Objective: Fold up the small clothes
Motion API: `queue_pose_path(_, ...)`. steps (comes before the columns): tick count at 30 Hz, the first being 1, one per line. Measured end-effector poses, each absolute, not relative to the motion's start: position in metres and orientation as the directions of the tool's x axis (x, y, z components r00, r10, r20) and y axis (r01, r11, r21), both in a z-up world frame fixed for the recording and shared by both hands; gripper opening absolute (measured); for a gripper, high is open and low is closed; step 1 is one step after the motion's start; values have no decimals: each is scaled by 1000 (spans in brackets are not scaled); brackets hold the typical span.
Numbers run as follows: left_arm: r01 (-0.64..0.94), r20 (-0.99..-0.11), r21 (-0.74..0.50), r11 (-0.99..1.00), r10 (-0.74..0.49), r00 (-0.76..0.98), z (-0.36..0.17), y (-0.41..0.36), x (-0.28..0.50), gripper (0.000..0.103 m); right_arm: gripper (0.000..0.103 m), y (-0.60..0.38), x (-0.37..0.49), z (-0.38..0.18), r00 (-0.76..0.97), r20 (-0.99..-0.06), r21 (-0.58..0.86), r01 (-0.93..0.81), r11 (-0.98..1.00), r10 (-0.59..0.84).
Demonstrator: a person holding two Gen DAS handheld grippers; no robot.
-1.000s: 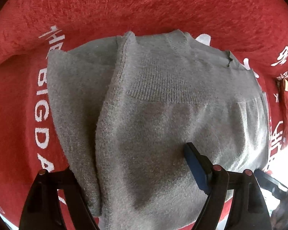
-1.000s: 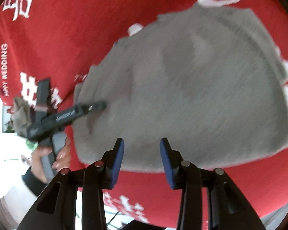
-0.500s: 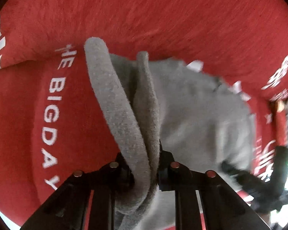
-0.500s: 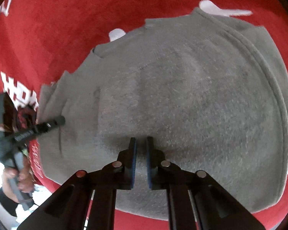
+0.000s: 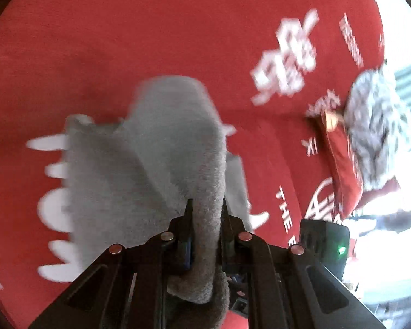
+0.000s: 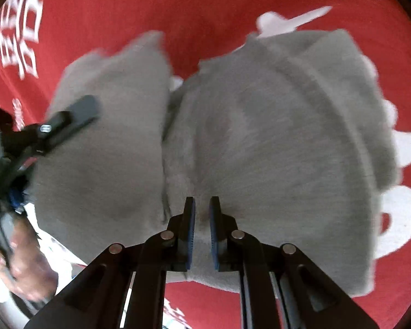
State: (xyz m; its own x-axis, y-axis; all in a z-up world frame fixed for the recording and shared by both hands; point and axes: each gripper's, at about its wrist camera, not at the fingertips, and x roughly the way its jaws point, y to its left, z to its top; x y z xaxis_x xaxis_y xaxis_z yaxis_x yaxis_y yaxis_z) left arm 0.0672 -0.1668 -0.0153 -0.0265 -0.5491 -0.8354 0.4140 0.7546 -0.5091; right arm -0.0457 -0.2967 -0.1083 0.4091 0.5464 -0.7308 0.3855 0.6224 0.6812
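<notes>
Left wrist view, smeared with blur: left gripper (image 5: 205, 213) clamped hard on a thick rolled edge of the grey knit garment (image 5: 139, 170), jaws just drawn closer with the knit packed between the pads and bulging out behind them. Holds that edge raised, the rest of the garment hanging away from the fingers and spreading onto the red cloth (image 5: 150, 27) below. White lettering and large white characters printed across the cloth, partly covered by the grey knit. To the right, a dark block with a small green light (image 5: 324, 241), part of the right gripper (image 6: 202, 213), low in the picture. Farther right, near the cloth's edge, a heap of mottled grey-and-white fabric (image 5: 378, 126), well apart from the garment. Right wrist view: right gripper pointing down with its tips planted on the garment's flat part, near its closest edge. Blue pads almost together, only a narrow slit left after the jaws just eased apart a little; creases in the knit converging on that slit, a small pinch of fabric nipped there. Garment filling most of the picture, split by a deep fold line running up from beside the fingers, the left-hand portion lifted and curling over. At the left, one dark finger of the left gripper lying against that lifted portion, with the person's left hand (image 6: 22, 263) on the handle below, blurred.
</notes>
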Motion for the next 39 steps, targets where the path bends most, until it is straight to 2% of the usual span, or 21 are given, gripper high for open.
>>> queue_pose_path(5,474,-894,-415,777,-444,-56,-41,-205,48,16,16,-336,-71,-136,453,-673,736,484,473,585)
queue_pose_path(9,503,-903,-371,780,-431,2,-16,-189,43,16,16,-339,-71,-148,483,-612,780,495,382,626)
queue_pose_path(10,508,-904,-360,782,-426,15,-9,-182,43,19,16,-339,-71,-149,496,-595,793,492,361,632)
queue_pose_path(11,512,-906,-349,785,-422,29,-3,-177,43,28,16,-341,-71,-150,510,-579,804,490,338,637)
queue_pose_path(12,514,-908,-328,793,-415,61,3,-167,43,62,19,-342,-71,-151,530,-556,817,489,305,640)
queue_pose_path(13,511,-908,-300,806,-405,106,9,-158,43,92,29,-345,-72,-152,556,-530,831,489,263,640)
queue_pose_path(14,505,-900,-270,820,-401,170,18,-147,43,96,43,-349,-73,-152,574,-515,839,490,237,637)
queue_pose_path(19,446,-910,-242,862,-362,205,26,-104,58,96,44,-365,-78,-157,637,-437,864,493,100,636)
queue_pose_path(24,324,-934,-307,895,-350,79,-10,-64,77,96,54,-376,-88,-163,692,-362,879,476,-17,624)
queue_pose_path(25,303,-934,-311,901,-348,76,-14,-56,78,96,61,-375,-89,-164,707,-341,884,465,-44,620)
queue_pose_path(28,256,-945,-286,923,-316,85,-25,-40,80,96,62,-376,-88,-168,717,-301,892,445,-81,629)
queue_pose_path(30,218,-951,-275,936,-299,81,-31,-33,82,96,63,-377,-81,-168,689,-308,894,445,-47,656)
queue_pose_path(33,197,-959,-246,949,-268,94,-35,-27,87,96,64,-358,-47,-154,593,-391,877,472,90,704)
queue_pose_path(34,200,-960,-244,949,-266,89,-37,-27,89,96,62,-355,-38,-151,555,-432,864,480,151,711)
queue_pose_path(37,222,-973,-184,958,-209,99,-38,-34,92,96,14,-344,-12,-134,436,-584,796,473,378,685)
queue_pose_path(39,246,-971,-167,955,-203,125,-33,-39,93,96,14,-339,-1,-107,421,-652,757,397,519,630)
